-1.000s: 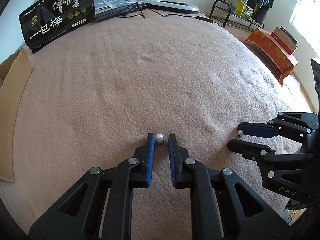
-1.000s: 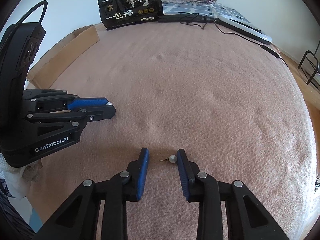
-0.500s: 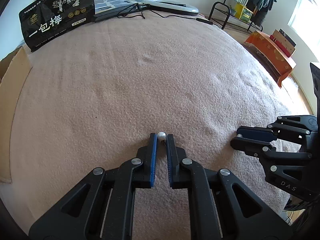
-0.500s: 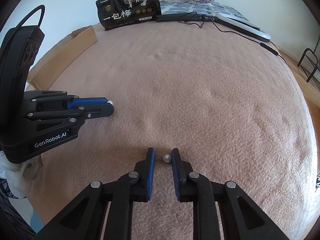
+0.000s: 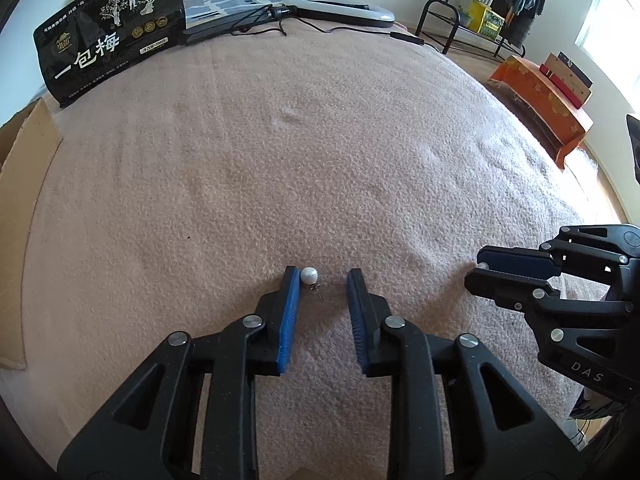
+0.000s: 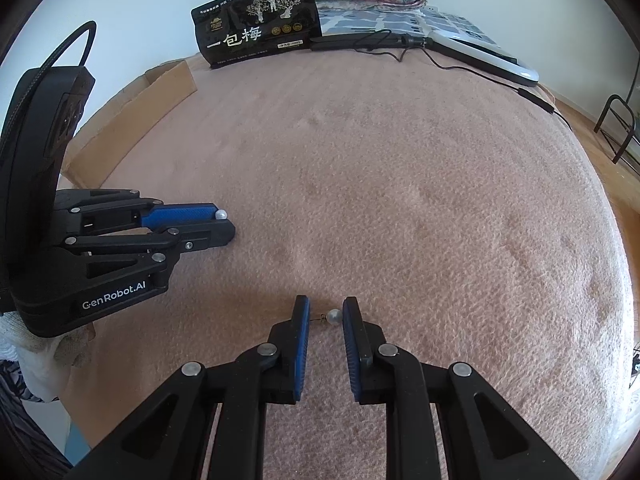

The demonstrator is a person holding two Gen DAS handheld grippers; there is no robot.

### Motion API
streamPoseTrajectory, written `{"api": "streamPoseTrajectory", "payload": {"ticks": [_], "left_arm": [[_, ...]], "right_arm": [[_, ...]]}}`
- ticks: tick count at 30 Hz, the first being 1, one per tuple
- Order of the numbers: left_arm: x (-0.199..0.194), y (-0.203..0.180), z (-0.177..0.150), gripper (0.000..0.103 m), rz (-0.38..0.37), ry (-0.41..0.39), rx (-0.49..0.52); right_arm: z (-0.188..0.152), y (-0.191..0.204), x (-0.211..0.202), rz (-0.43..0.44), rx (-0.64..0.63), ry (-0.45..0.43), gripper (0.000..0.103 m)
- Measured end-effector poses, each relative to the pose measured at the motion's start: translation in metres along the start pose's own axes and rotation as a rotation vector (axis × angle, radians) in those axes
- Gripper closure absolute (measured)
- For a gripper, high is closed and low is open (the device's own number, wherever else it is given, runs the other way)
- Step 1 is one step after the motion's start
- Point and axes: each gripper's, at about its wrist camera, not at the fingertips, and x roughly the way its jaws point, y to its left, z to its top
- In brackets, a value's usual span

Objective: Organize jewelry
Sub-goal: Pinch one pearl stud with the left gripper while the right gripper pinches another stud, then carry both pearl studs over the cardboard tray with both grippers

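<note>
Two white pearl stud earrings lie on the pink blanket [image 5: 320,160]. One pearl earring [image 5: 309,275] rests against the inner tip of my left gripper's left finger, its post pointing back between the fingers. My left gripper [image 5: 323,278] is open around it. The second pearl earring [image 6: 334,316] sits between the tips of my right gripper [image 6: 325,308], touching the right pad, post toward the left pad. The jaws stand narrowly apart and do not clamp it. The left gripper also shows in the right wrist view [image 6: 224,224], with its pearl [image 6: 221,213] at its tip.
A black snack bag [image 5: 112,48] leans at the bed's far end beside a keyboard and cables [image 5: 280,16]. Cardboard [image 5: 24,168] lies along the left edge. An orange-covered bench [image 5: 540,96] and a clothes rack stand off the bed to the right.
My left gripper closed around its pearl half a second ago and has now opened wide, leaving it on the blanket. My right gripper narrowed around its pearl, then widened slightly.
</note>
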Motion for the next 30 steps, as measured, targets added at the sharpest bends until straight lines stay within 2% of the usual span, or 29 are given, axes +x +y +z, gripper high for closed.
{"api": "streamPoseTrajectory", "payload": {"ticks": [1,6,10,14,23,30], "left_arm": [[0.000,0.000,0.001,0.066,0.001,-0.003,-0.004],[0.003,-0.004,0.001,0.066,0.014,-0.008,0.017],[0.002,0.003,0.000,0.084,0.018,-0.021,0.005],[0.000,0.013,-0.004,0.093,0.001,-0.030,-0.016],[-0.008,0.011,-0.004,0.095,0.015,-0.038,-0.010],[-0.036,0.030,0.007,0.095,0.022,-0.107,-0.073]], "right_arm": [[0.000,0.000,0.000,0.001,-0.001,0.000,0.088],[0.002,0.000,0.000,0.005,0.008,0.002,0.088],[0.004,-0.003,0.000,0.002,0.007,0.004,0.088],[0.005,-0.003,-0.002,0.003,0.007,0.000,0.088],[0.012,-0.001,-0.009,0.000,0.010,-0.030,0.088],[0.023,-0.002,-0.022,-0.009,0.026,-0.074,0.088]]}}
